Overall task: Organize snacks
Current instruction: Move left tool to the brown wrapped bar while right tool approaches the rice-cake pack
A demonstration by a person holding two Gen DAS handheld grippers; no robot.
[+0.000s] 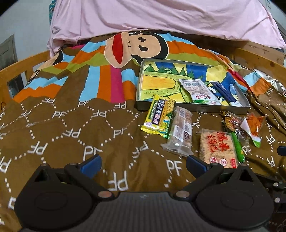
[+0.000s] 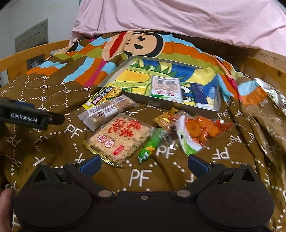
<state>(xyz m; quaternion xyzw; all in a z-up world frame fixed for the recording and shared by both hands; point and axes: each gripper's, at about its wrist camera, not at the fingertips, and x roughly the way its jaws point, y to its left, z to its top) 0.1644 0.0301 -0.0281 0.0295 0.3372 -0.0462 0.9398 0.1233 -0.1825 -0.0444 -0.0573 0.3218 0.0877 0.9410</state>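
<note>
A shallow grey box [image 1: 141, 78] [image 2: 114, 75] with a cartoon lining lies on the bed and holds a white-green packet [image 1: 202, 92] [image 2: 166, 87] and a blue packet [image 1: 225, 92] [image 2: 202, 94]. In front of it lie a yellow biscuit pack [image 1: 159, 116] [image 2: 103, 96], a clear-wrapped brown bar [image 1: 180, 130] [image 2: 107, 110], a rice cracker pack [image 1: 218, 148] [image 2: 119, 139], a green stick [image 1: 237, 146] [image 2: 150, 144] and an orange snack bag [image 1: 253, 123] [image 2: 202, 128]. My left gripper [image 1: 143, 166] is open and empty, left of the snacks. My right gripper [image 2: 143, 165] is open and empty, just before the cracker pack.
The brown PF bedspread [image 1: 71, 135] covers the bed, with a pink sheet [image 1: 160, 16] behind. A wooden bed rail [image 1: 21, 71] runs at the left and back. A silver foil bag [image 2: 273, 100] lies at the far right. The left gripper's body [image 2: 26, 116] shows in the right wrist view.
</note>
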